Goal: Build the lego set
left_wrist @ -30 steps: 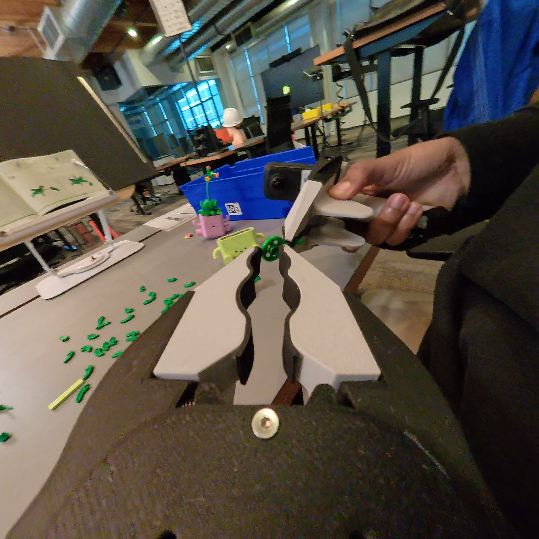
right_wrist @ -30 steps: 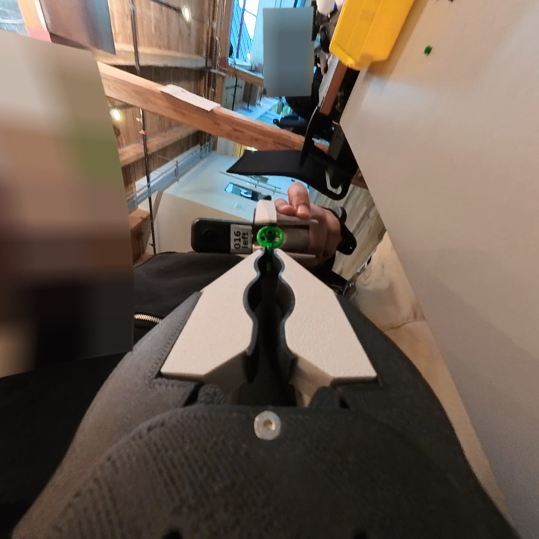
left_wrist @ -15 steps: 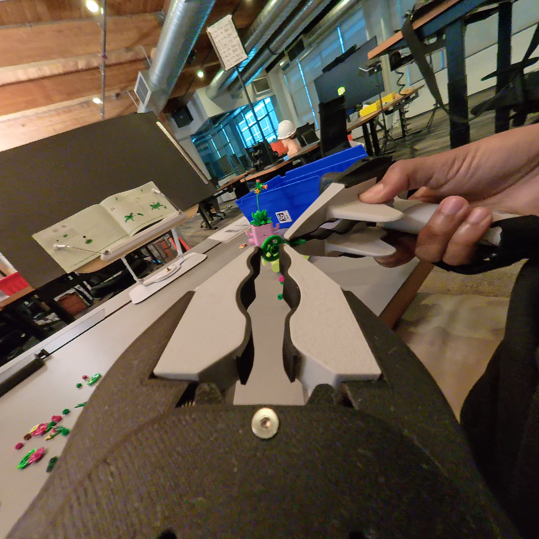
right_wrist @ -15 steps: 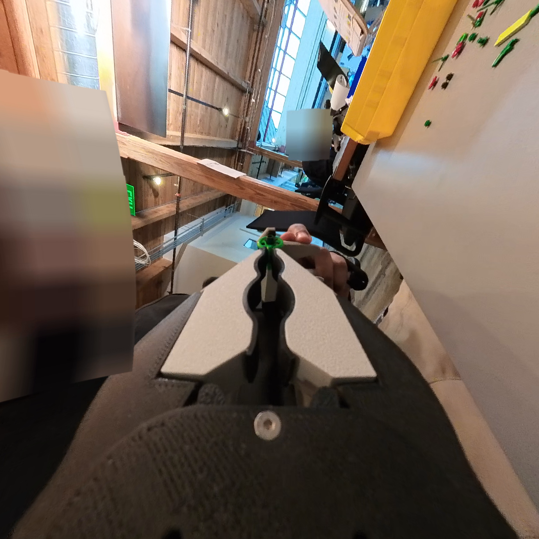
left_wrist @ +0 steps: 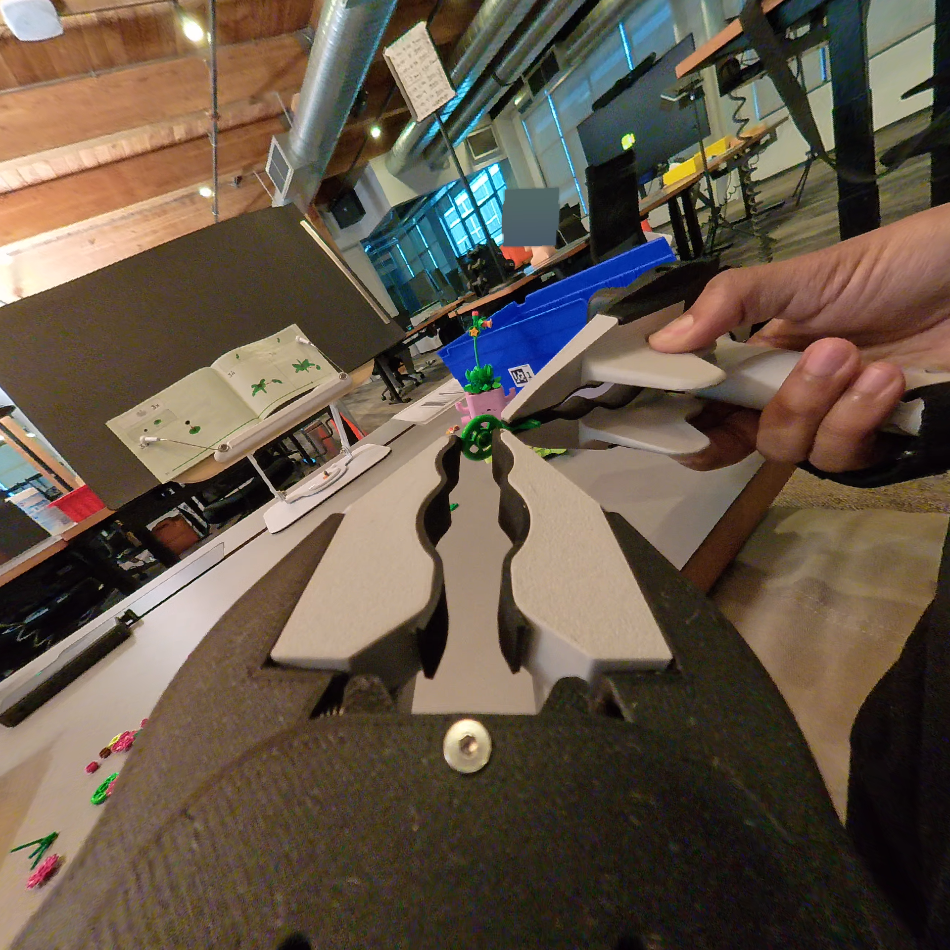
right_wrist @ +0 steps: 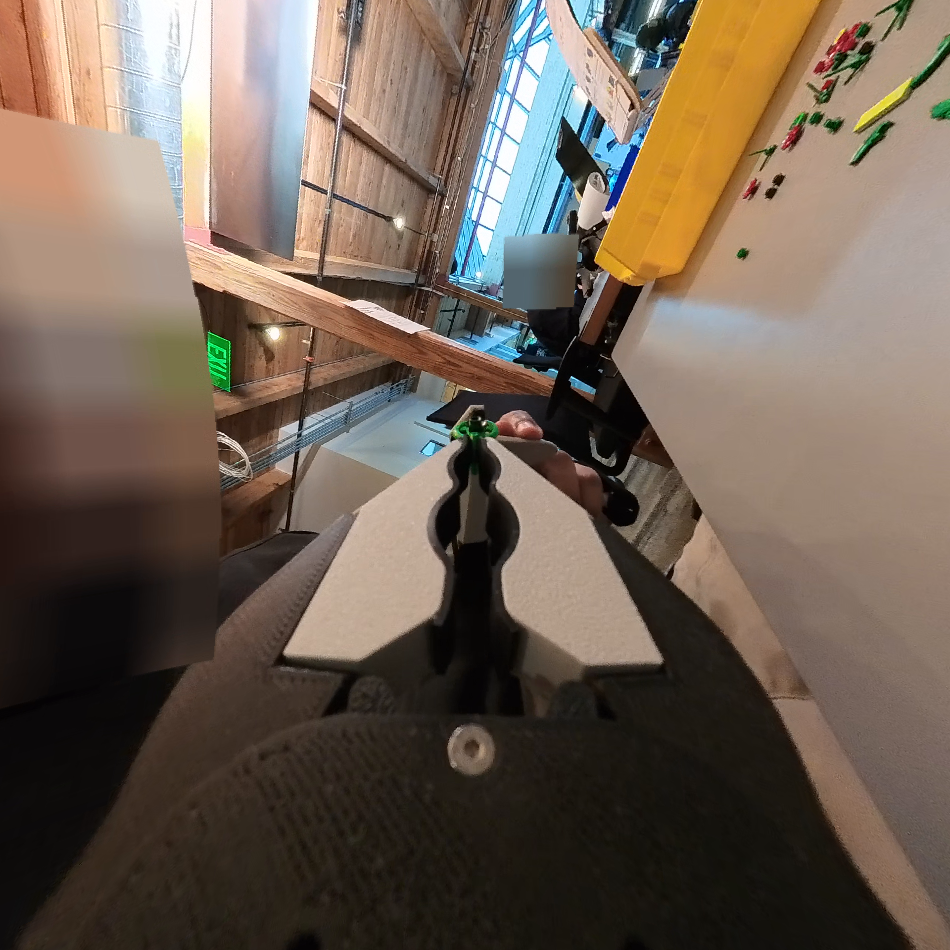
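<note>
Pinching one green wheel piece [left_wrist: 480, 438] from both sides, nearly closed grippers above grey table [left_wrist: 642, 493], timber-ceilinged workshop.

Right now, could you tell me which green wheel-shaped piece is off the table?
The green wheel at the left gripper's tips, on the stem the right gripper pinches; the other green ring lies on the table by pink pieces.

Left gripper [left_wrist: 478, 450] pinches green wheel [left_wrist: 479, 439] at its tips. Right gripper [left_wrist: 519, 419], in a hand [left_wrist: 822, 360], grips the wheel's stem from the right, above table [left_wrist: 642, 493].
</note>
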`<state>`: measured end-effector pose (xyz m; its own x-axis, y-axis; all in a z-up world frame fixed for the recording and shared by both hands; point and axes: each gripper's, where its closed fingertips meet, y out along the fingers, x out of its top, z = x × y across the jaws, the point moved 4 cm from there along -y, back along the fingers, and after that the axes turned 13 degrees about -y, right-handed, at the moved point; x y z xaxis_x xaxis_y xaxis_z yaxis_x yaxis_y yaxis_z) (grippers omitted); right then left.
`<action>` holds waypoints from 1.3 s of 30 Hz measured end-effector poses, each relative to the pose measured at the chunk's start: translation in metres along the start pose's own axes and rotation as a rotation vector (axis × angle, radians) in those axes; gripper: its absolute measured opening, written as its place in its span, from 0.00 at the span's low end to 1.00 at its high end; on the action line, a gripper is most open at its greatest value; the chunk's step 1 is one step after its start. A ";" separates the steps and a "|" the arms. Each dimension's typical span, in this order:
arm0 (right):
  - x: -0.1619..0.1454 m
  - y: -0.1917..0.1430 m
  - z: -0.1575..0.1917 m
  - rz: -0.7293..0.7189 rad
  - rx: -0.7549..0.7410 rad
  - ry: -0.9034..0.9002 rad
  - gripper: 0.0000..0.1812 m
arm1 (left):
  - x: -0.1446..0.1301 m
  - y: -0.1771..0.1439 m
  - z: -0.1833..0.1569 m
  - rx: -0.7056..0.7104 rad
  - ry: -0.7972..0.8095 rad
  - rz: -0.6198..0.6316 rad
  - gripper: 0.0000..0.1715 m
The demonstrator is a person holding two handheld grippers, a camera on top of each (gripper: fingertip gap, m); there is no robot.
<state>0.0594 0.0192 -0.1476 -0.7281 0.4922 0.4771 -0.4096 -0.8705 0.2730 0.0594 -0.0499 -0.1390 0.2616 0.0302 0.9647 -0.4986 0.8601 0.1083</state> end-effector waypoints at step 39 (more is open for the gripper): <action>0.033 -0.017 -0.007 0.225 -0.489 -1.232 0.00 | -0.030 0.016 0.020 -0.539 -1.383 0.150 0.21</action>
<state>0.0383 0.0497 -0.1426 0.0547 -0.2028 0.9777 -0.6883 -0.7170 -0.1102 0.0268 -0.0474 -0.1617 -0.8876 -0.0960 0.4505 -0.0111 0.9822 0.1876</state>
